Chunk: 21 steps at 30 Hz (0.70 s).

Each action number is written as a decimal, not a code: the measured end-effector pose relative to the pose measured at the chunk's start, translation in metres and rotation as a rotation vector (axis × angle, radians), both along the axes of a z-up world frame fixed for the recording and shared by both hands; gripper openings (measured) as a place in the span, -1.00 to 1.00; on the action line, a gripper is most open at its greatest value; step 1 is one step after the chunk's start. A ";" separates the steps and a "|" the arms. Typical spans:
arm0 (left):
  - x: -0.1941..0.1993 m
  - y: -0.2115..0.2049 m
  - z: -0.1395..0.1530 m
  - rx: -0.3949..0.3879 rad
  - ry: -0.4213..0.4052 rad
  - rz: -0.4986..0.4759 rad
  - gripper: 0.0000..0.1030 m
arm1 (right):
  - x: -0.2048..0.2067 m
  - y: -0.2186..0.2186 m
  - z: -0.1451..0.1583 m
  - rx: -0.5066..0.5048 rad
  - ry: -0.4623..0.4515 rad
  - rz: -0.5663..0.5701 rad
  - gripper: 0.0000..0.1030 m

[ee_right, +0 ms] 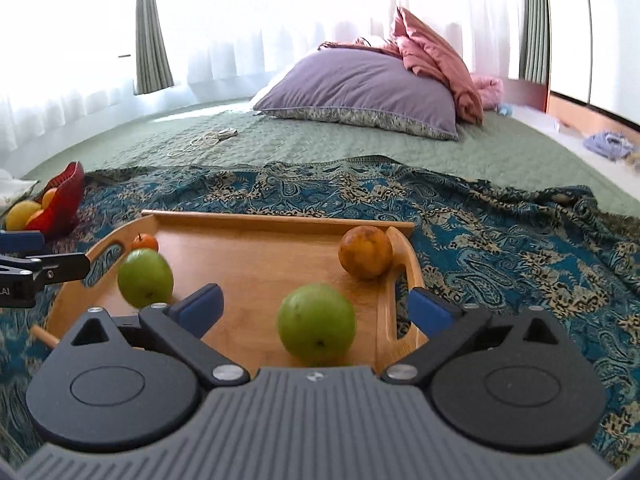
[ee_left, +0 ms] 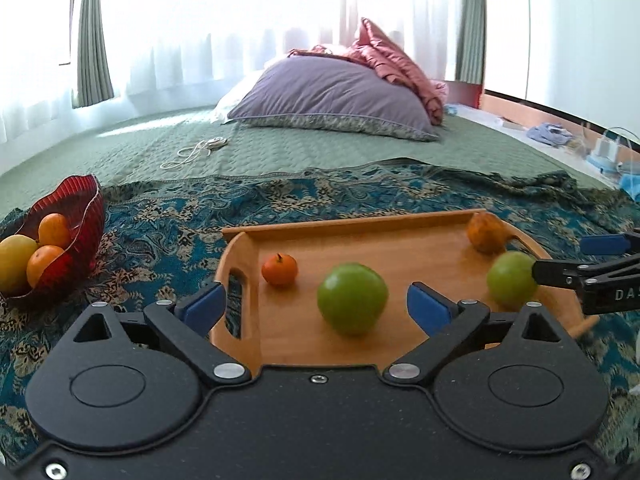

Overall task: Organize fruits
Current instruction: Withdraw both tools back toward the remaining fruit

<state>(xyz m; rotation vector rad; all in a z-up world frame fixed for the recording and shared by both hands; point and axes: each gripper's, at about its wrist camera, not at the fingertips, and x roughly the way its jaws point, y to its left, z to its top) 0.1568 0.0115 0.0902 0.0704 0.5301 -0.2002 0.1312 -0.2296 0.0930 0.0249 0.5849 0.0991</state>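
A wooden tray [ee_left: 344, 222] [ee_right: 280, 218] lies on a blue patterned cloth and holds two green apples, a small tangerine [ee_left: 280, 269] [ee_right: 145, 243] and a dull orange [ee_left: 486, 232] [ee_right: 366, 252]. My left gripper [ee_left: 316, 305] is open at the tray's near edge, and one green apple [ee_left: 352, 298] [ee_right: 146, 278] sits between its blue pads without touching them. My right gripper [ee_right: 316, 307] is open too, and the other green apple [ee_right: 316, 324] [ee_left: 512, 279] lies untouched between its pads. Each gripper shows at the edge of the other's view, the right gripper [ee_left: 558, 257] and the left gripper [ee_right: 52, 252].
A red glass bowl [ee_left: 76, 216] [ee_right: 64, 196] on the cloth left of the tray holds a yellow fruit [ee_left: 14, 258] and two oranges. Behind lies a green quilt with a white cable [ee_left: 196, 152], a purple pillow [ee_left: 332, 92] and pink bedding. Clutter lines the bed's right side.
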 end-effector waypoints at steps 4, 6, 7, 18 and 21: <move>-0.017 -0.001 -0.006 -0.011 -0.011 -0.009 0.94 | -0.018 0.000 -0.005 -0.006 -0.020 0.010 1.00; -0.026 -0.001 -0.010 -0.022 -0.012 -0.010 0.94 | -0.026 0.001 -0.007 -0.013 -0.030 0.014 1.00; -0.030 -0.001 -0.012 -0.025 -0.015 -0.009 0.94 | -0.031 0.002 -0.008 -0.020 -0.037 0.015 1.00; -0.062 0.005 -0.034 -0.018 -0.030 0.014 0.96 | -0.069 0.014 -0.026 -0.104 -0.071 0.024 1.00; -0.070 0.005 -0.038 -0.010 -0.035 0.017 0.96 | -0.079 0.014 -0.033 -0.107 -0.075 0.014 1.00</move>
